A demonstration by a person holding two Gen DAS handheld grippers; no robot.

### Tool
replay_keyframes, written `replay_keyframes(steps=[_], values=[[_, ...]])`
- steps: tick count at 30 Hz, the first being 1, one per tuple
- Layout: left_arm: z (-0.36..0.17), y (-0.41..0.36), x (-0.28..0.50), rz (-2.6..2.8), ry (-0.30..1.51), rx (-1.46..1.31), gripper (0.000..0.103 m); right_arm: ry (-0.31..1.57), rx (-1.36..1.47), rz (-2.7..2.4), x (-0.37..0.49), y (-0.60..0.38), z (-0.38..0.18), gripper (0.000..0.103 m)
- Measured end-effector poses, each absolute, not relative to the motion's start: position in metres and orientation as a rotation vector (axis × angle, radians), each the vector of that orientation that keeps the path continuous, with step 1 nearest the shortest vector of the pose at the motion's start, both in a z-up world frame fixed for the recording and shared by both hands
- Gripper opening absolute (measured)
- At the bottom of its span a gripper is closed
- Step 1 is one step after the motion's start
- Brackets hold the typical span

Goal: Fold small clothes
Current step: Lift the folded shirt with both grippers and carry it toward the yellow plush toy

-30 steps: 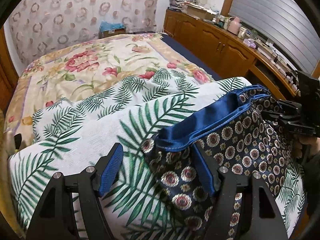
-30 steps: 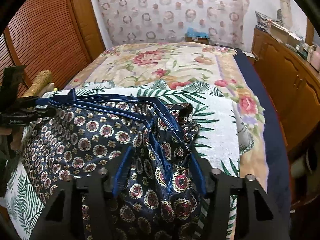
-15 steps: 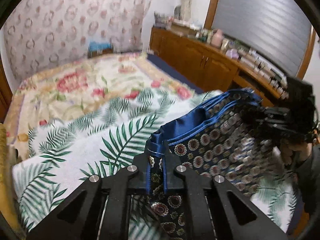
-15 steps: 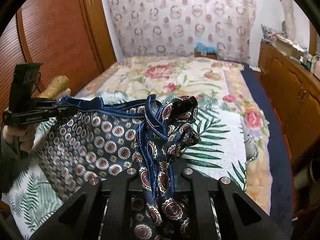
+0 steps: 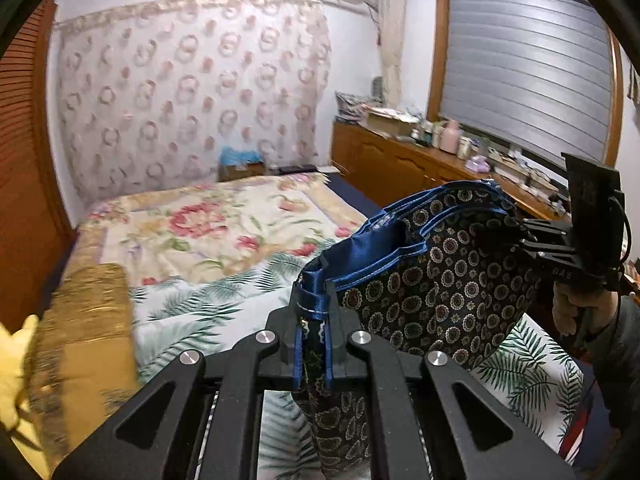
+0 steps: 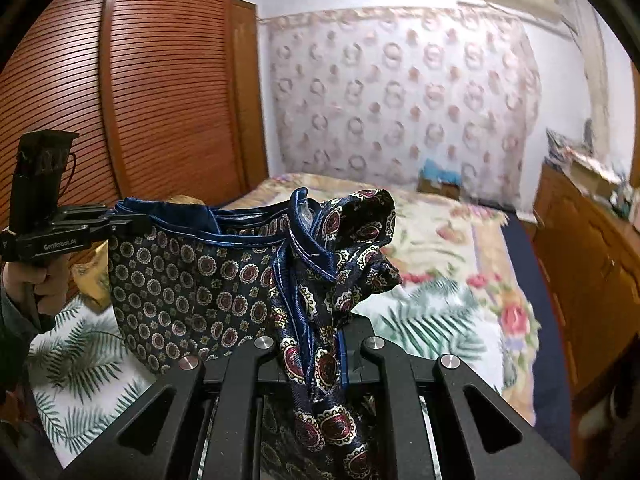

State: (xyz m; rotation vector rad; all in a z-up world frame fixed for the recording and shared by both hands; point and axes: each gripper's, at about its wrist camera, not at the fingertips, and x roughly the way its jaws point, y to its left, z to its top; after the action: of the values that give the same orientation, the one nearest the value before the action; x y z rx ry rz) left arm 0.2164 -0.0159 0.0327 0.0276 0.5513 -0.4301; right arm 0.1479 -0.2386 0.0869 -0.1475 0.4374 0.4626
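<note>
1. Far left of the shorts, seen from the left wrist: golden-yellow cushion [image 5: 86, 344] lying on the bed's near corner, blurred.
2. Left of the shorts: bed [image 5: 200, 240] spread with a floral blanket [image 5: 208, 224], and nearer the camera a white palm-leaf cloth [image 5: 208, 304] laid over it.
3. Left gripper [image 5: 312, 344] clenched on the shorts [image 5: 432, 292], blue-edged pads pinching one end of the blue waistband.
4. Shorts, dark navy with a round medallion print and blue trim, held up off the bed and hanging above the palm-leaf cloth, stretched by the waistband from one gripper to the other.
5. Right of the shorts in the left wrist view: right gripper [image 5: 516, 232] gripping the far end of the waistband, with a hand [image 5: 580, 312] wrapped around its handle.
6. Beyond the shorts to the right: wooden counter [image 5: 400, 160] along the wall under a shuttered window, crowded with small items too blurred to name.
7. From the right wrist, left of the shorts: slatted wooden wardrobe doors [image 6: 152, 92], and the left gripper [image 6: 120, 224] with a hand [image 6: 44, 284] on its handle.
8. Right gripper [image 6: 316, 352] clamped on bunched fabric of the shorts [image 6: 192, 280], a loose fold flopping over just above the pads.
</note>
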Motion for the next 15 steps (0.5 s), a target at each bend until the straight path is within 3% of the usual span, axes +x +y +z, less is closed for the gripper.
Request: replay_keyframes(steps=[15], values=[[0.035, 0.113, 0.169, -0.189, 0.462, -0.034, 0.008, 0.389, -0.357, 0.634, 0.2, -0.14, 0.114, 0.013]])
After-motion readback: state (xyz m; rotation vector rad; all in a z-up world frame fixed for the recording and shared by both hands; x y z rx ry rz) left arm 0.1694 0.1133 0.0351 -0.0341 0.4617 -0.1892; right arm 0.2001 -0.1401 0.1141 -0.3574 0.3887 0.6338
